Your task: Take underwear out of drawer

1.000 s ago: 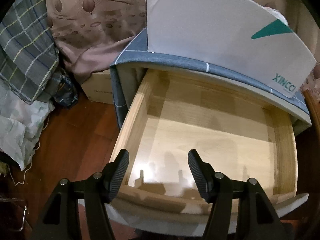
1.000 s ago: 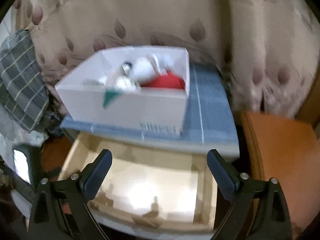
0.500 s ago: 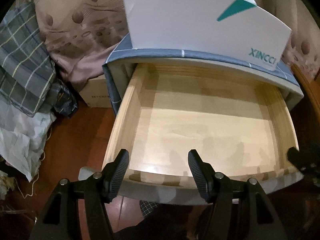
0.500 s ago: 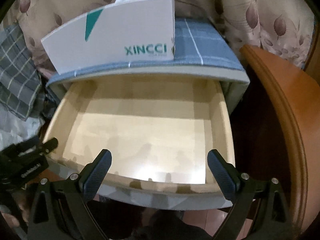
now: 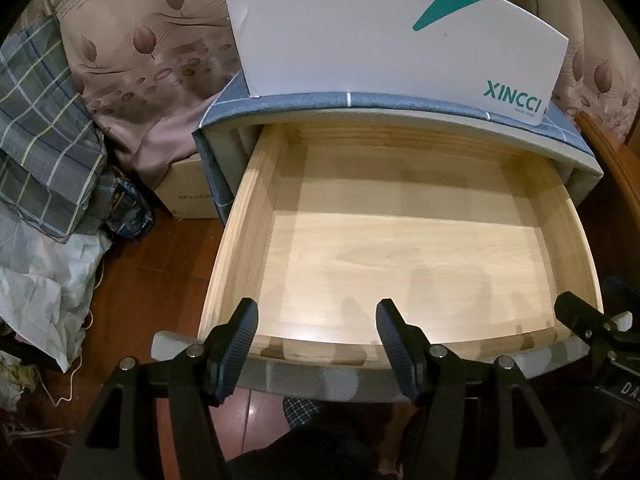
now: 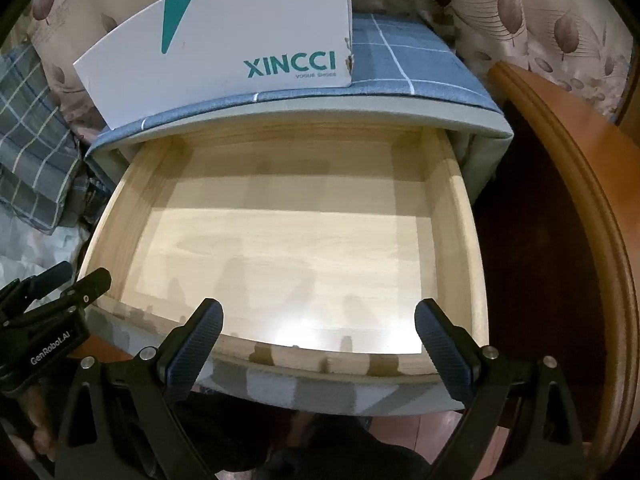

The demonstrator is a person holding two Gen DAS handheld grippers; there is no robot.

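Wooden drawer (image 5: 400, 256) lies pulled out beneath both tongs, left tongs (image 5: 317, 334) and right tongs (image 6: 318, 336) spread wide.

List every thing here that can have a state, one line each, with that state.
drawer: pulled open, nothing visible inside
white XINCCI box: standing on the cabinet top, open at the top, something white showing above its rim
left gripper: open, holding nothing, above the drawer's front edge
right gripper: open, holding nothing, above the drawer's front edge
cardboard carton: on the floor left of the cabinet, closed
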